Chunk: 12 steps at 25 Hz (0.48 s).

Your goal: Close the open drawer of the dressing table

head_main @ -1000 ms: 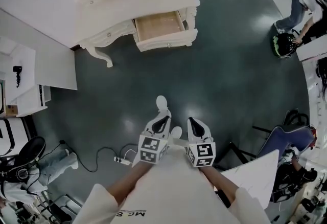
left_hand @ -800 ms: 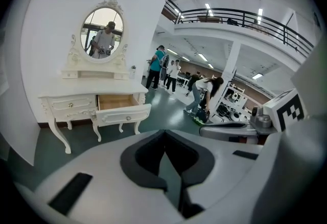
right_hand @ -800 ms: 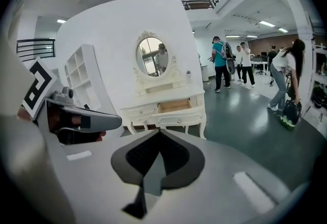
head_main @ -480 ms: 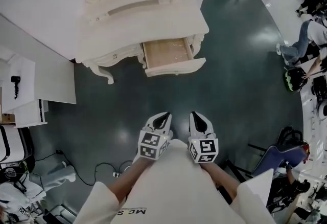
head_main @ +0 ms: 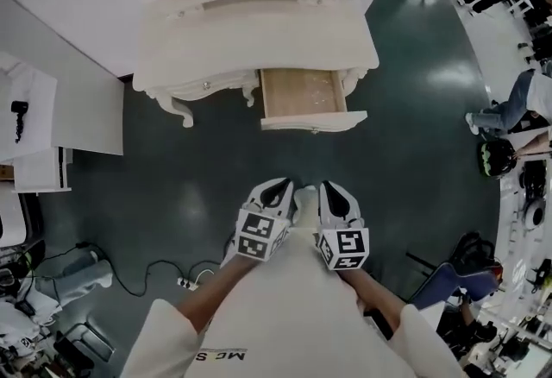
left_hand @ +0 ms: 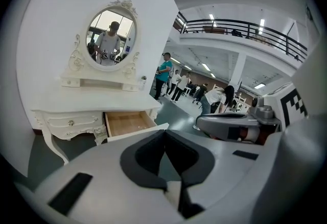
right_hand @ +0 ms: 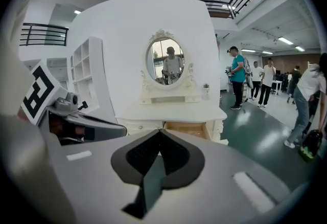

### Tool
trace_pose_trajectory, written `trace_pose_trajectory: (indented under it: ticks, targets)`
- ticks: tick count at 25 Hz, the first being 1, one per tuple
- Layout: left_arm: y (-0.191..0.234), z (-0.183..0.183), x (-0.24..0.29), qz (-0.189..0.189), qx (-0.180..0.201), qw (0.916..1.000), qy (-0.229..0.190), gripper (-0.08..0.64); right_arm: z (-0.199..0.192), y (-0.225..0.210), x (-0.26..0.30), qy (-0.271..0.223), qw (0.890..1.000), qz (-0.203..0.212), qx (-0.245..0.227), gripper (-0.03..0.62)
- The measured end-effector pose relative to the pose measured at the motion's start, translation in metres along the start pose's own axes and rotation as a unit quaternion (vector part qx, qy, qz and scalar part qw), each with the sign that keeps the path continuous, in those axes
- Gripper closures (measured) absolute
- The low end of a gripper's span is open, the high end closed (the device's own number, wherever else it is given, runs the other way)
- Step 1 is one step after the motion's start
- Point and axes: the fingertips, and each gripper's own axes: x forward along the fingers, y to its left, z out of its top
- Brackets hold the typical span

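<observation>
A white dressing table point(head_main: 259, 31) stands against the wall, its drawer point(head_main: 304, 96) pulled out and apparently empty. The left gripper point(head_main: 274, 192) and right gripper point(head_main: 334, 193) hang side by side, well apart from the drawer, each with its jaws together on nothing. The approach seems under way. Next, a gripper must reach the drawer front and push it squarely in.

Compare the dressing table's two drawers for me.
The right drawer is pulled out; the left drawer is shut. The right drawer shows its wooden inside; the left drawer shows only its front and knob. Both fronts are white.
</observation>
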Motion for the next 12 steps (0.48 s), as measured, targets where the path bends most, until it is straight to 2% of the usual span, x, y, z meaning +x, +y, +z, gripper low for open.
trace_pose_trajectory:
  ticks: [5, 9, 12]
  targets:
    - [0.016, 0.005, 0.012, 0.022, -0.019, 0.9996, 0.002, 0.551, 0.005, -0.014, 0.029, 0.019, 1.000, 0.022, -0.005, 0.589]
    - [0.031, 0.016, 0.022, 0.050, -0.028, 0.9983, 0.000, 0.551, 0.011, -0.033, 0.047, 0.026, 0.999, 0.020, 0.014, 0.589]
    - [0.030, 0.022, 0.033, 0.058, -0.030, 0.9978, 0.006, 0.551, 0.017, -0.046, 0.058, 0.029, 0.999, 0.022, 0.015, 0.589]
